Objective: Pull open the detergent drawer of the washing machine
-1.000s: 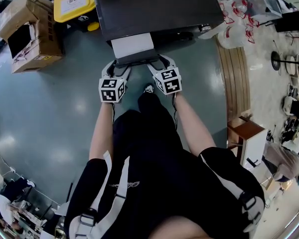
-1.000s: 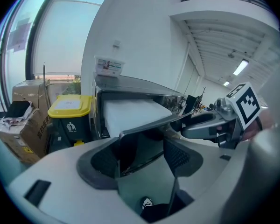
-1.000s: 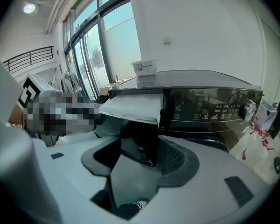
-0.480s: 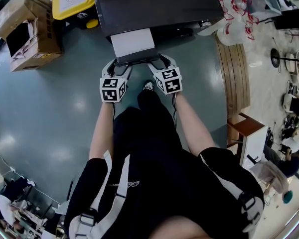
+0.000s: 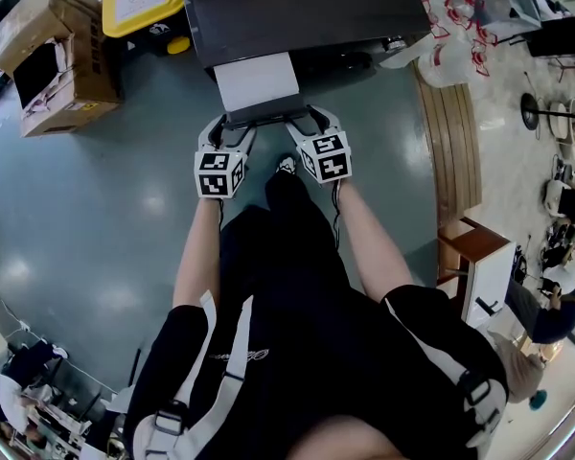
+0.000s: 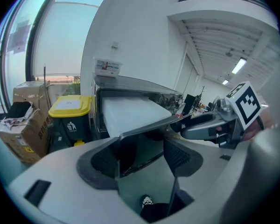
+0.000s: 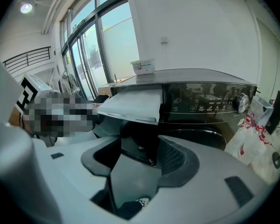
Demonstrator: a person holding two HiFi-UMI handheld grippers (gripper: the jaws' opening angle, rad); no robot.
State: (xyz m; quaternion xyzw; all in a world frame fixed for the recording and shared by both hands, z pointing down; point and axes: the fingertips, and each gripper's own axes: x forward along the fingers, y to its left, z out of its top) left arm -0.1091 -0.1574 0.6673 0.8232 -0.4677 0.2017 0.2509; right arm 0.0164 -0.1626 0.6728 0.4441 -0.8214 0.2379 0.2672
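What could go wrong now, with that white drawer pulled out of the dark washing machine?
The left gripper and right gripper each pinch only one end of the white detergent drawer's dark front panel, so a jaw could slip off. Pulling unevenly might skew and jam it in the dark washing machine.

washing machine (image 5: 297, 8) black | detergent drawer (image 5: 257, 80) white-topped | bin lid (image 5: 142, 3) yellow (floor (image 5: 105, 228) grey-blue)

R gripper (image 7: 139, 157) jaws clamp dark front of detergent drawer (image 7: 130, 104), which sticks out of washing machine (image 7: 210, 107); small tub (image 7: 143, 66) on top.
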